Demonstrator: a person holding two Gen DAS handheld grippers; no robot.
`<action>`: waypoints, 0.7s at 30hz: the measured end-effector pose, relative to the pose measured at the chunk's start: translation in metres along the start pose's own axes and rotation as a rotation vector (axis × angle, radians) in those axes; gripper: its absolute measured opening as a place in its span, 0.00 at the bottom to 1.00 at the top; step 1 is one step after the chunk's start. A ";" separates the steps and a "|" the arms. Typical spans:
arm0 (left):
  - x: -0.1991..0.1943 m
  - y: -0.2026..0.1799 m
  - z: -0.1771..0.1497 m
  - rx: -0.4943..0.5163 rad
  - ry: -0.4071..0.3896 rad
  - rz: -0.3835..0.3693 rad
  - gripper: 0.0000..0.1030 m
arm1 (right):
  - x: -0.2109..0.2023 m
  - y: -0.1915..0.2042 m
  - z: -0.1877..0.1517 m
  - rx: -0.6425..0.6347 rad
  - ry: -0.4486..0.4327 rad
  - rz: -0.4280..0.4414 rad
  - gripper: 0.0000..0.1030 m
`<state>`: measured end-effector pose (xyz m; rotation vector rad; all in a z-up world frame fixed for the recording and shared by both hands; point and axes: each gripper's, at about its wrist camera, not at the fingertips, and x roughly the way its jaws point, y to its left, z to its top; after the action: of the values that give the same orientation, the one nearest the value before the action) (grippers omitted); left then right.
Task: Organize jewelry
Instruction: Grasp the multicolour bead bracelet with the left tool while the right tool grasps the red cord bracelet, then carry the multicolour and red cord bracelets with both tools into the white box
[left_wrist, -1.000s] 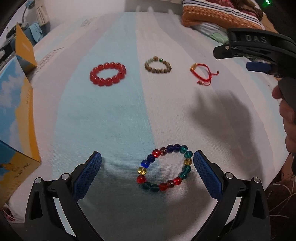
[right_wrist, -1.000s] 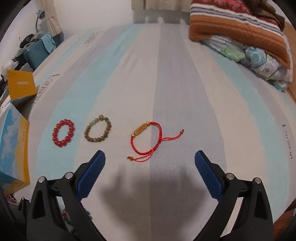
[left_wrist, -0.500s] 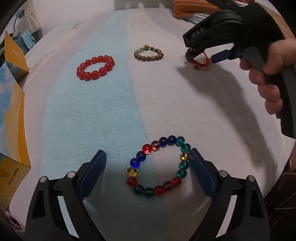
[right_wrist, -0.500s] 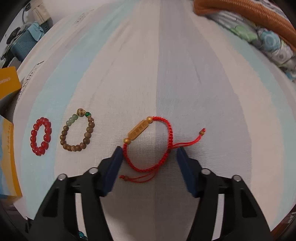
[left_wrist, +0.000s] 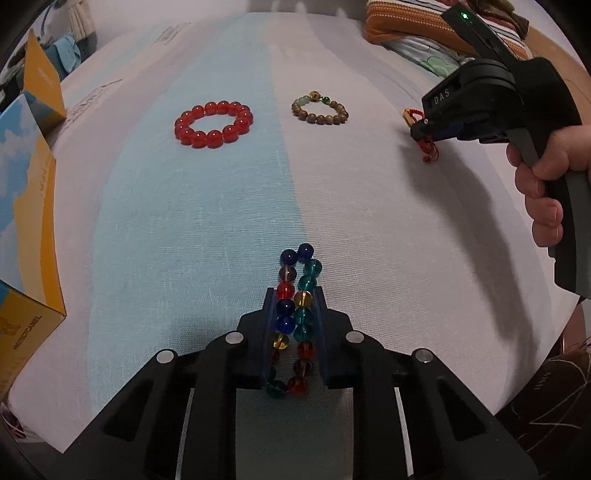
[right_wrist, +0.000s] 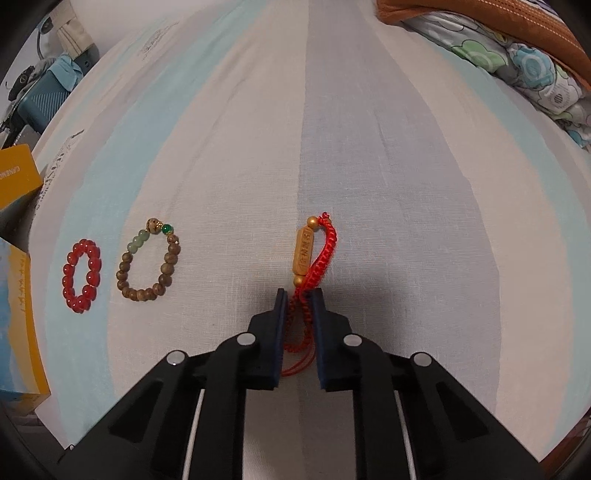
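Striped bedsheet: both claws closing on bracelets; only left view shows a hand

Both grippers point steeply down: the left gripper and right gripper have jaws closing, pads nearly together.

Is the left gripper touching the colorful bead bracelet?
Touching. In the left wrist view, the closing left gripper has the colorful bead bracelet squashed into two rows between its pads, beads against both.
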<state>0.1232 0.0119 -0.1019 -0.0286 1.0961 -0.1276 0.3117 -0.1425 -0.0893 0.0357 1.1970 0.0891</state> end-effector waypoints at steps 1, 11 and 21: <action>-0.001 0.001 -0.001 -0.001 0.000 -0.003 0.17 | -0.002 -0.001 -0.001 -0.001 -0.007 -0.002 0.12; -0.017 0.000 0.001 -0.003 -0.007 -0.015 0.17 | -0.031 -0.002 -0.009 -0.022 -0.065 0.011 0.09; -0.039 -0.002 0.003 0.011 -0.032 -0.009 0.17 | -0.058 0.002 -0.015 -0.048 -0.105 0.013 0.03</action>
<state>0.1083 0.0146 -0.0663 -0.0257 1.0630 -0.1413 0.2765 -0.1463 -0.0408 0.0056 1.0891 0.1263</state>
